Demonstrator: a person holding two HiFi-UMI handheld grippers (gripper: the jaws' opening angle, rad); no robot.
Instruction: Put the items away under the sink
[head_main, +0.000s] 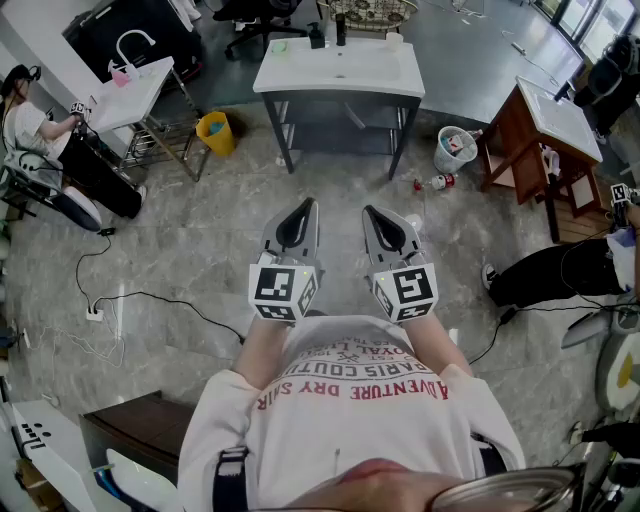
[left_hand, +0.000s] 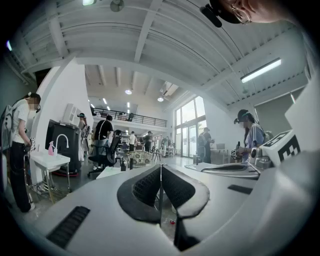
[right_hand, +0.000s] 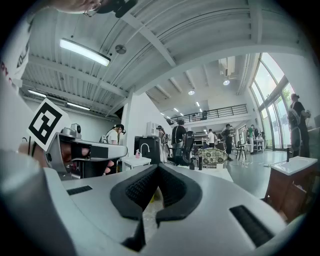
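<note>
Presently, head view: left gripper (head_main: 304, 206) and right gripper (head_main: 372, 212) held side by side, well apart from the sink (head_main: 340, 65). Bottles (head_main: 340, 28) stand at its back edge, above the shelf (head_main: 345, 118).
Step judged: approach, nothing picked up yet.
A floor bottle (head_main: 437, 182) and white bucket (head_main: 455, 150) sit beside the route.
Left gripper view: jaws together, nothing between.
Right gripper view: likewise. The next move calls for walking closer and opening.

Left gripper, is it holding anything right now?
No, the left gripper has its jaws closed tip to tip, with nothing between them.
</note>
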